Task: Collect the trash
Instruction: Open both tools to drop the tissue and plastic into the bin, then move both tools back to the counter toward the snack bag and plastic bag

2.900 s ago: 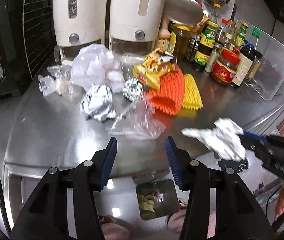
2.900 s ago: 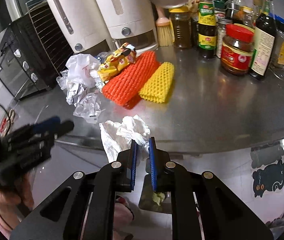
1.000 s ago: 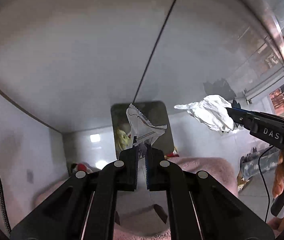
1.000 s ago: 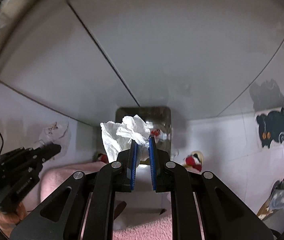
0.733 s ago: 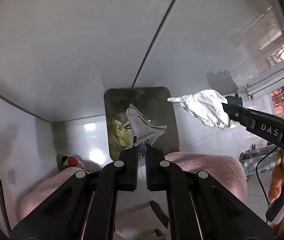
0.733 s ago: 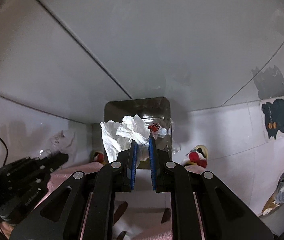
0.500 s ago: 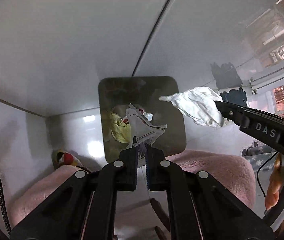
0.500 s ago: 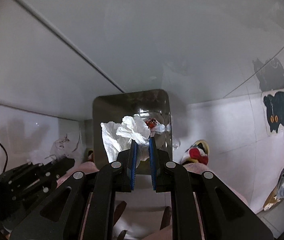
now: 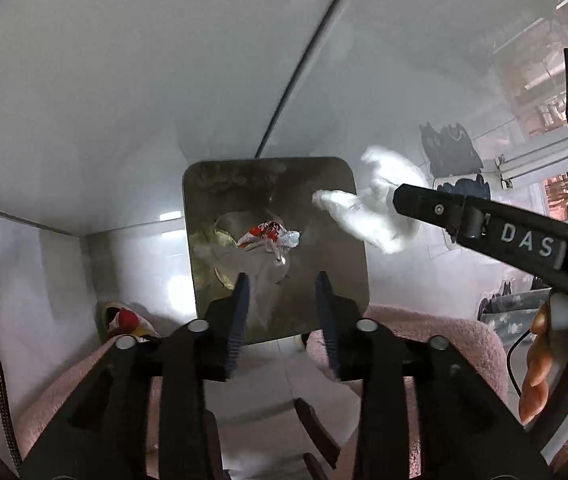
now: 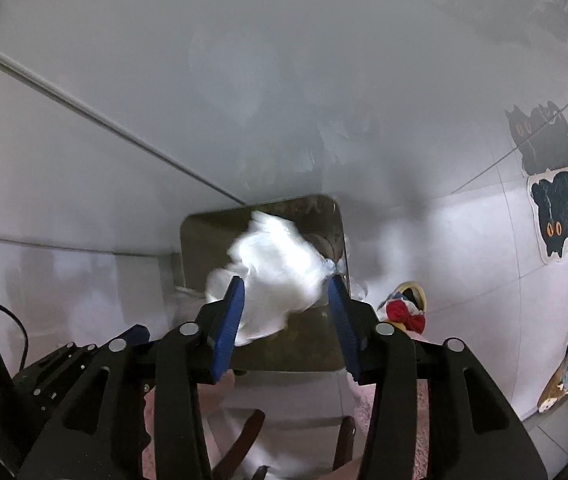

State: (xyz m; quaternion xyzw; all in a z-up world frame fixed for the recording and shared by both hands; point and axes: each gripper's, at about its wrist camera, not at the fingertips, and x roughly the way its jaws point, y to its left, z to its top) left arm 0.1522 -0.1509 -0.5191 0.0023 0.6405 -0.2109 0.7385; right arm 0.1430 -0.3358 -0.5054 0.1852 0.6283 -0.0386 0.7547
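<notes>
1. Both tools are opening since half a second ago: the left tool was pinching a clear wrapper and is now standing wide, and the right tool was pinching the white tissue and is now wide too.
2. That wrapper is falling, blurred, between the left fingers and above the bin.
3. White tissue is dropping free between the right fingers, blurred, just over the bin mouth; I cannot tell if it is touching the rim.
4. Inside the bin a red and silver packet and something yellow are already lying, so some trash is collected.
5. Judging from this, these two pieces are nearly done, if the tissue is falling inside and not beside the bin.
6. Pink slippers and the floor are showing below; the worktop is out of view, so what is left there I cannot say.
</notes>
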